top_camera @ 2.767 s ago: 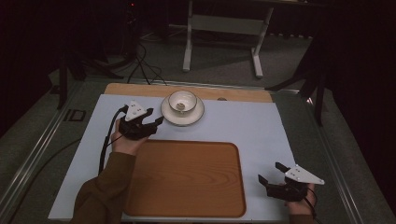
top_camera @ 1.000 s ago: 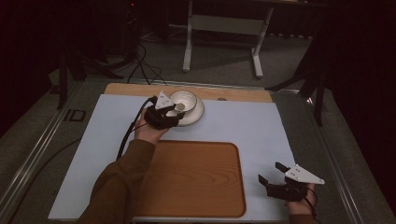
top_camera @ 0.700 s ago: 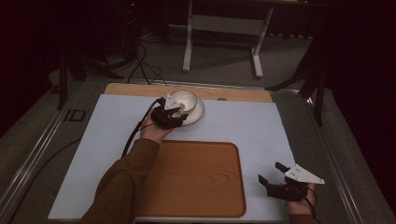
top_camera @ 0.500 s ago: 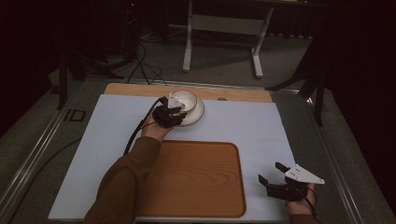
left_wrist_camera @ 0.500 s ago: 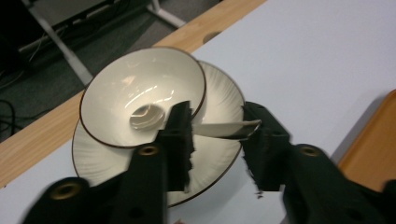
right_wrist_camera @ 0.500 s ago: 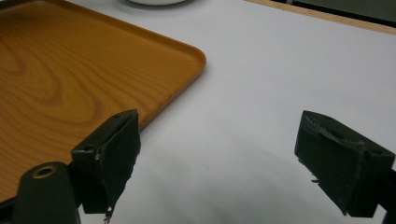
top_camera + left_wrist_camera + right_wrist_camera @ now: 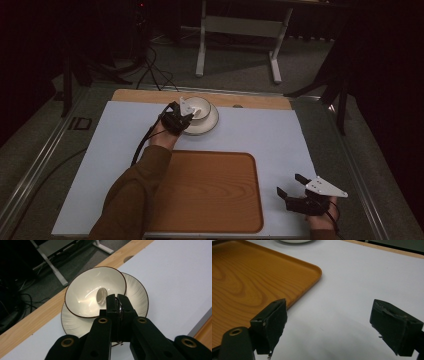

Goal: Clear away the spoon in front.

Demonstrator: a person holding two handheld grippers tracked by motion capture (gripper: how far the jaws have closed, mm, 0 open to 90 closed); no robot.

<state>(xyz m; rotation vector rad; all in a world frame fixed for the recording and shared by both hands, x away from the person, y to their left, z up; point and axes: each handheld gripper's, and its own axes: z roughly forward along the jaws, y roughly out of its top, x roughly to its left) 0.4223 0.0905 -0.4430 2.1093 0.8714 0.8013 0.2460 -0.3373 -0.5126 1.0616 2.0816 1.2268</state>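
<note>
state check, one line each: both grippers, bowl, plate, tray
left gripper: shut on the near rim of the bowl.
right gripper: open, holding nothing, over the white table beside the tray.
bowl: upright, tilted on the plate, no contents visible.
plate: flat on the table, under the bowl.
tray: flat on the table, nothing on it.

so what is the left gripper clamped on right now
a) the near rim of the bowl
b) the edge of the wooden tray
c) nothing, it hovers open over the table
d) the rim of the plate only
a: in the left gripper view the left gripper has its jaws shut together over the near rim of the bowl, which sits on the plate; the wooden tray lies apart from them, nearer the person.
</note>
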